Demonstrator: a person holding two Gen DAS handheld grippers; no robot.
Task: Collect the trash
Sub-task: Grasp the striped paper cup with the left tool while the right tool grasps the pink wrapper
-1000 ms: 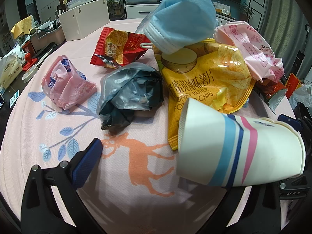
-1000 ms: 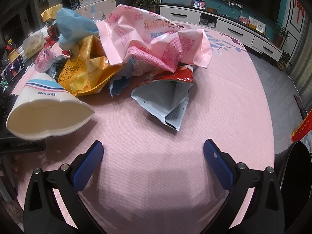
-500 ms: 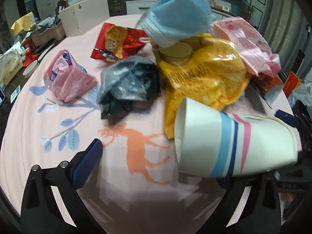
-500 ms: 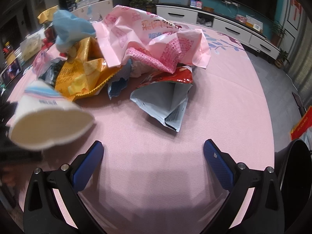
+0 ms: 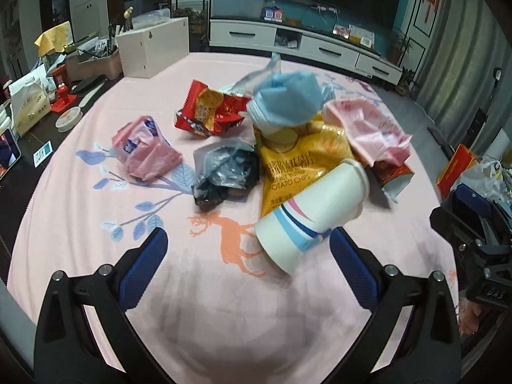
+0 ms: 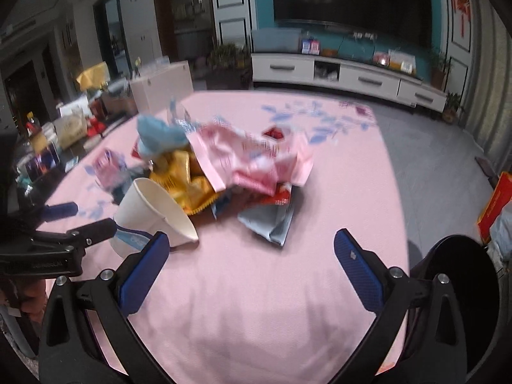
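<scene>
Both grippers' fingers gaped empty, left gripper beside the paper cup, trash pile behind it uncollected.

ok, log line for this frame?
left gripper: open, empty | right gripper: open, empty | paper cup: on its side by chip bag, ungripped, on tablecloth

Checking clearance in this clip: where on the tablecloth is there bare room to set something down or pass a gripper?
Bare cloth lies in front of the right gripper, near the silver-lined wrapper, and along the near edge below the paper cup. Also left of the pink bag. It is crowded from the black bag across the yellow chip bag to the pink wrapper.
</scene>
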